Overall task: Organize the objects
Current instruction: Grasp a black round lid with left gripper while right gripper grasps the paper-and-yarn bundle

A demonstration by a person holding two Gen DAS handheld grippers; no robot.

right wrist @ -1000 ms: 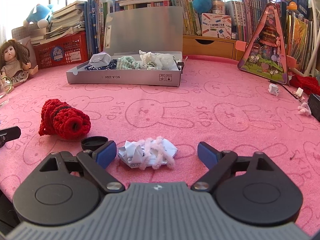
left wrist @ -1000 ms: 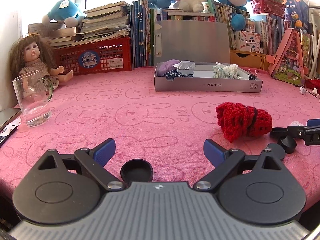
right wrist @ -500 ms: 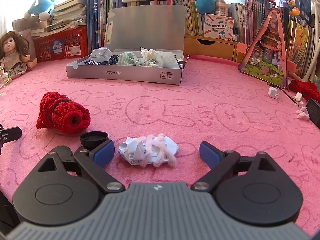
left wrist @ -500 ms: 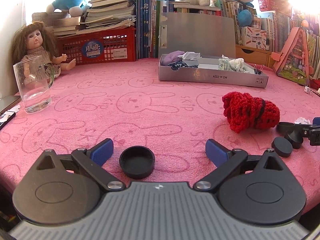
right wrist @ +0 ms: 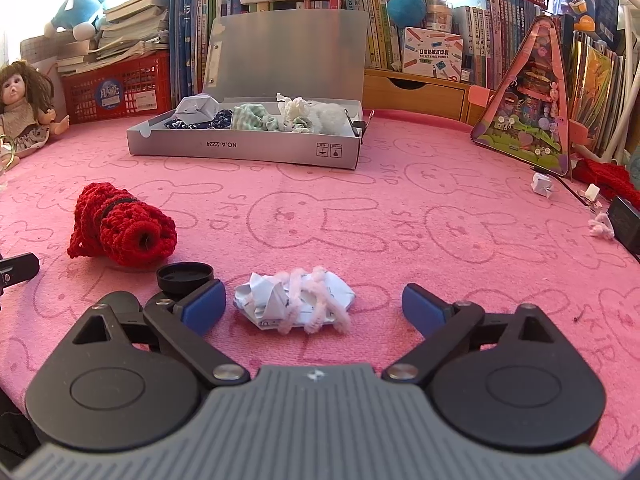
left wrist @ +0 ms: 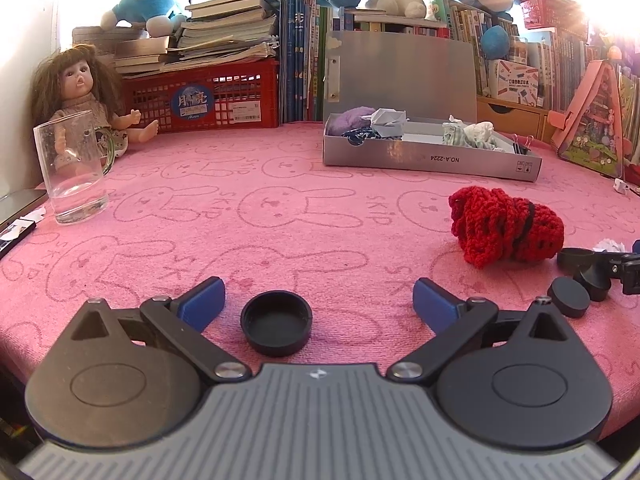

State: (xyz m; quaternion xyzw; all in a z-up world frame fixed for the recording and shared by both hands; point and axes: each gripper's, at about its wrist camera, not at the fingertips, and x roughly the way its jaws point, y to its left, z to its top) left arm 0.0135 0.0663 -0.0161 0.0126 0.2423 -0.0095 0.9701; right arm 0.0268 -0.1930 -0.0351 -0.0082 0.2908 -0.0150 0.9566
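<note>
Pink rabbit-print tabletop [left wrist: 320,216] backed by books, plush toys and a doll [left wrist: 82,92]. Left tool [left wrist: 318,298] stands spread, a black cap [left wrist: 277,328] between its pads, untouched. Right tool [right wrist: 312,306] is opening around a paper wad [right wrist: 294,298], not gripping it. A red knit [right wrist: 120,228] lies between them; the grey box [right wrist: 244,148] sits open beyond, a glass mug [left wrist: 74,172] far left.

One doll [left wrist: 82,92], one glass mug [left wrist: 74,174], one grey box [left wrist: 430,156], one red knit [left wrist: 506,226], one paper wad [right wrist: 294,300], two red baskets [left wrist: 200,98].
</note>
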